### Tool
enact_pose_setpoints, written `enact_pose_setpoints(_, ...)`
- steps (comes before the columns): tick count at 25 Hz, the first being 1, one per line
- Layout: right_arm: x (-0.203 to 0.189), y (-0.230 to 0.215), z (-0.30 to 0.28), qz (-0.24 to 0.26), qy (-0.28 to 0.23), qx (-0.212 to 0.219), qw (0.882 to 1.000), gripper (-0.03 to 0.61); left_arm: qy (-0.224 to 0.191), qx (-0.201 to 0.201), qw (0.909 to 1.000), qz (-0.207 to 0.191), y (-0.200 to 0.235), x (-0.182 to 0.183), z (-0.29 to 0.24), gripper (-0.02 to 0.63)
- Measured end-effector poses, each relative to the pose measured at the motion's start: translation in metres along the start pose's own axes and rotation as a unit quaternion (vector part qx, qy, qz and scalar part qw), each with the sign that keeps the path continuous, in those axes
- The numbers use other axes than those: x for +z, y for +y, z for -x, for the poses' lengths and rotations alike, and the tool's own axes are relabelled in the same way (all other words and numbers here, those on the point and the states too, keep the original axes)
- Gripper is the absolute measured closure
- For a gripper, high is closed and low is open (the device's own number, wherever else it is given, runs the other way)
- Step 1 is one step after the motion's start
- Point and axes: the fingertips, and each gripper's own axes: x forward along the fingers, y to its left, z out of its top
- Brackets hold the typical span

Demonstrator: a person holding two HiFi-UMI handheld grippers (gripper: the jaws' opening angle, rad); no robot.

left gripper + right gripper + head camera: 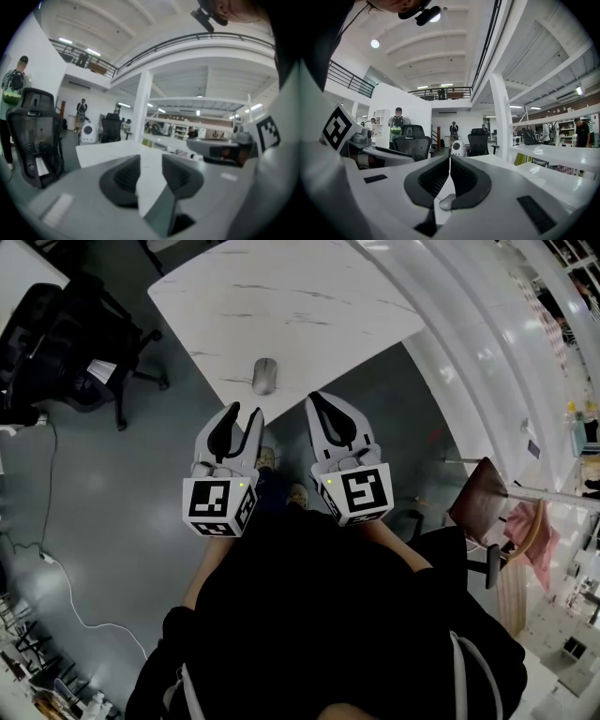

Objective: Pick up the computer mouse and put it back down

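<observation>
Office space with a white table (309,296): the mouse (264,376) lies near its front edge, nothing touching it. The left gripper (244,412) has its jaws partly apart and empty, and the right gripper (316,399) is closed on nothing. Both are short of the mouse, so lifting and putting down are not yet done.

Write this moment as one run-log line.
mouse: on table, untouched | left tool: open, empty | right tool: shut, empty

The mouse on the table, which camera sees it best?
The head view: the whole grey mouse shows from above on the white table. The right gripper view shows only part of the mouse, low behind the jaws. The left gripper view shows the table but no mouse.
</observation>
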Motion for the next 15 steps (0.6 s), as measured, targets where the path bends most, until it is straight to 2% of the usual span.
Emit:
enact_pose_setpoints(10,-0.011,-0.011,-0.074,0.001,0.013,-0.048,0.999,0.557,0.028,-0.043,0.9985,-0.018,0.054,-0.004,-0.066,0.463)
enact_pose_setpoints(15,-0.025,-0.021,-0.099,-0.002,0.031,-0.08,0.996,0.557,0.051,-0.069,0.9962,-0.008,0.071,-0.017,-0.097,0.442)
